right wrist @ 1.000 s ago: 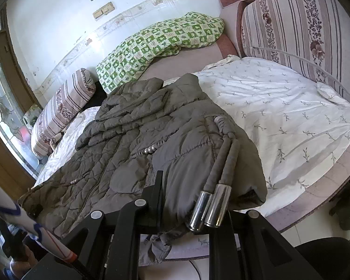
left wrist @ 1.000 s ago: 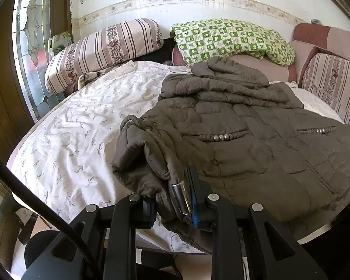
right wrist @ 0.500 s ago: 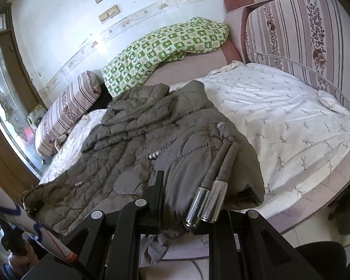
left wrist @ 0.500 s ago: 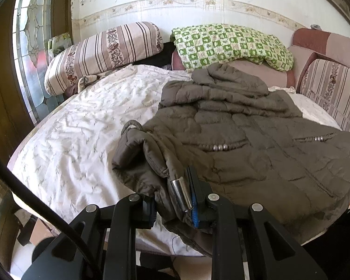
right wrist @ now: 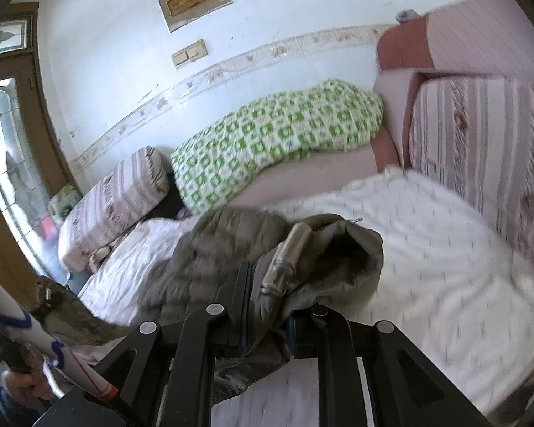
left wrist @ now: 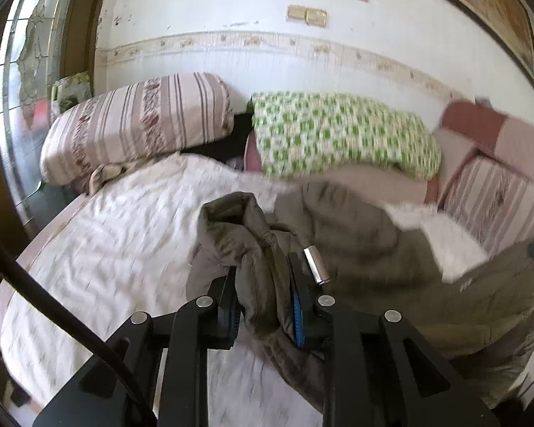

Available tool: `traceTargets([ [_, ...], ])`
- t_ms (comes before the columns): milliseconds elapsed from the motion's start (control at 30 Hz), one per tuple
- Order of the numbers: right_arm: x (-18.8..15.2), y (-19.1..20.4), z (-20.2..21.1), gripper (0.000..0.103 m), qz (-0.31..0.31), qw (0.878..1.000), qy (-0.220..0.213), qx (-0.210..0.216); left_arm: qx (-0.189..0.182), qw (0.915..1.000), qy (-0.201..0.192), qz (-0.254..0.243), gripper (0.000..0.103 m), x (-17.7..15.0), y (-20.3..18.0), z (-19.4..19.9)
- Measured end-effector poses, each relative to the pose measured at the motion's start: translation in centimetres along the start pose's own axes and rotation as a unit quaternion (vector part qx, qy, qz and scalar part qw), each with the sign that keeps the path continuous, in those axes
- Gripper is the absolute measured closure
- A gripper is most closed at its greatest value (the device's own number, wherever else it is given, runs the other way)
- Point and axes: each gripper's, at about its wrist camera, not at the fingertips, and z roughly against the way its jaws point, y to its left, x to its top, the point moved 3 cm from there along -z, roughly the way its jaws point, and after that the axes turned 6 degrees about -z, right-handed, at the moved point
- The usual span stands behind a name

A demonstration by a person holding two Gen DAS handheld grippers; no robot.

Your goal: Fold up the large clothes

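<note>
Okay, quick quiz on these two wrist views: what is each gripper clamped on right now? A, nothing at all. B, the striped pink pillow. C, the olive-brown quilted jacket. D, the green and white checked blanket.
C: both the left gripper and the right gripper have folds of the olive-brown quilted jacket pinched between their pads, bunched up above the white bedsheet.

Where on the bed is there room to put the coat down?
Bare sheet lies between the striped pillow and the coat, and more sheet between the coat and the striped cushion. The middle is crowded with the bunched coat.
</note>
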Motion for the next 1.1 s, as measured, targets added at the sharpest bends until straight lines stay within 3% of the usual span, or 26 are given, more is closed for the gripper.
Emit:
traceTargets([
  [133,5.4,0.3,-6.5,0.086,0.000,1.000,0.005,-0.018,-0.006,0.9999,0.015,0.006,0.075,6.7,0.3,-5.8],
  [267,10.2,0.4,-16.0,0.086,-0.022,0.998,0.032,-0.046,0.033,0.9992,0.004,0.021,0.060,12.4,1.8,-11.5],
  [333,11.3,-0.1,-19.7,0.086,-0.034,0.997,0.044,-0.058,0.056,0.9980,-0.013,0.026,0.060,14.3,2.9,-13.0],
  [400,12.0,-1.1,-24.4,0.086,-0.047,0.994,0.063,-0.074,0.067,0.9969,-0.019,0.038,0.050,15.8,4.5,-14.3],
  [467,12.1,-1.9,-27.5,0.086,-0.054,0.992,0.078,-0.084,0.073,0.9960,-0.019,0.049,0.047,16.2,5.8,-15.5],
  [633,10.7,-4.4,-34.0,0.086,-0.066,0.985,0.105,-0.118,0.061,0.9981,0.005,0.006,0.047,13.6,4.4,-19.2],
  [800,8.6,-7.4,-37.5,0.085,-0.102,0.977,0.130,-0.132,0.000,0.9940,0.093,-0.057,0.047,7.2,-1.6,-26.7],
  [867,8.0,-8.1,-38.1,0.082,-0.114,0.976,0.139,-0.121,-0.002,0.9903,0.122,-0.068,0.047,5.0,-3.2,-29.6],
  [1000,8.1,-8.7,-36.4,0.043,-0.146,0.978,0.135,-0.058,0.027,0.9805,0.179,-0.076,0.042,2.3,-4.3,-35.9],
  [1100,8.7,-9.1,-32.8,0.037,-0.182,0.976,0.124,-0.004,0.044,0.9765,0.198,-0.072,0.034,2.3,-4.0,-38.0],
])
